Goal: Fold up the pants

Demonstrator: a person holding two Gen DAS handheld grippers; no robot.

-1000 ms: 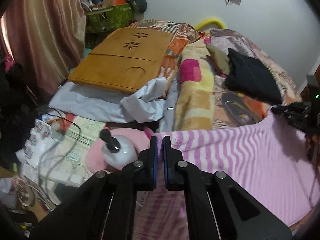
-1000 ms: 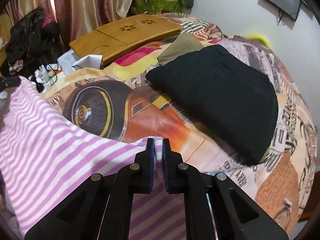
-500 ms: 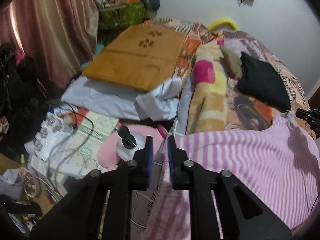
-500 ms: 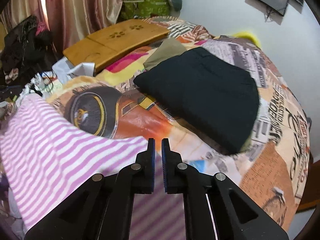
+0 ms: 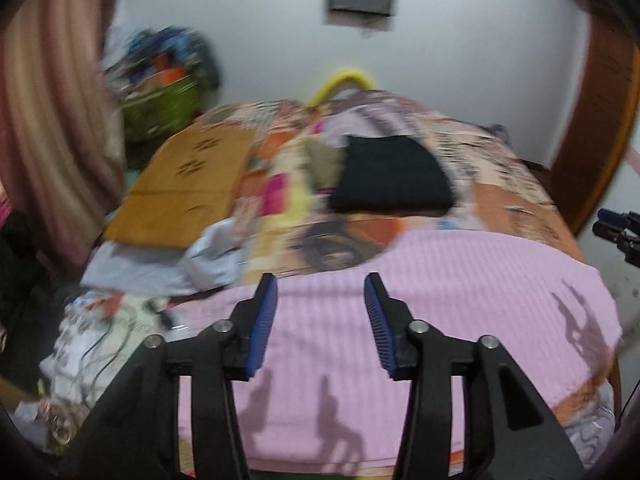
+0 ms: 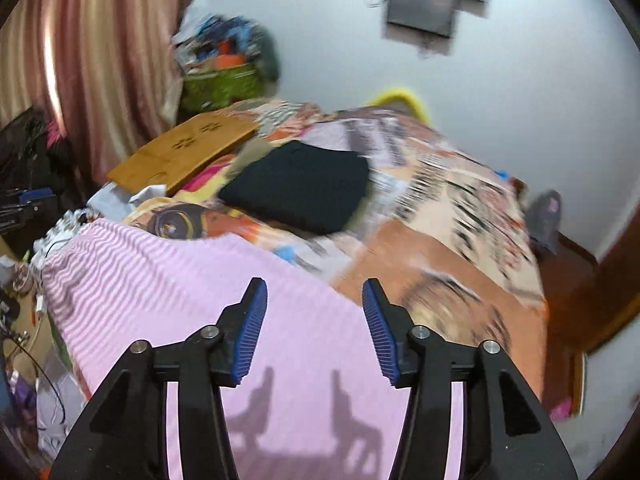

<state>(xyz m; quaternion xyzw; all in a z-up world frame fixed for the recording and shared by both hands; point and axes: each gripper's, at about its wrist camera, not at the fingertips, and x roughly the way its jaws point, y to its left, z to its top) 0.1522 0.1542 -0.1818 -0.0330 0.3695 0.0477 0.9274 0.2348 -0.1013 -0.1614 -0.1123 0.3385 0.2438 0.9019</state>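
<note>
The pink and white striped pants (image 5: 460, 300) lie spread flat across the near end of the bed; they also show in the right wrist view (image 6: 192, 292). My left gripper (image 5: 320, 320) is open and empty, raised above the cloth. My right gripper (image 6: 314, 328) is open and empty, also above the cloth near its right edge. The right gripper's tips show at the far right of the left wrist view (image 5: 616, 228). Both views are motion-blurred.
A folded black garment (image 5: 392, 178) lies further back on the patterned bedspread (image 6: 460, 216). A wooden lap tray (image 5: 184, 188) rests at the bed's left. Cluttered cables and papers (image 5: 92, 344) lie left of the pants. A curtain (image 6: 80, 60) hangs left.
Both grippers have let go of the pants edge and opened wide. Both have lifted and pulled back. The pants now lie flat on the bed.
</note>
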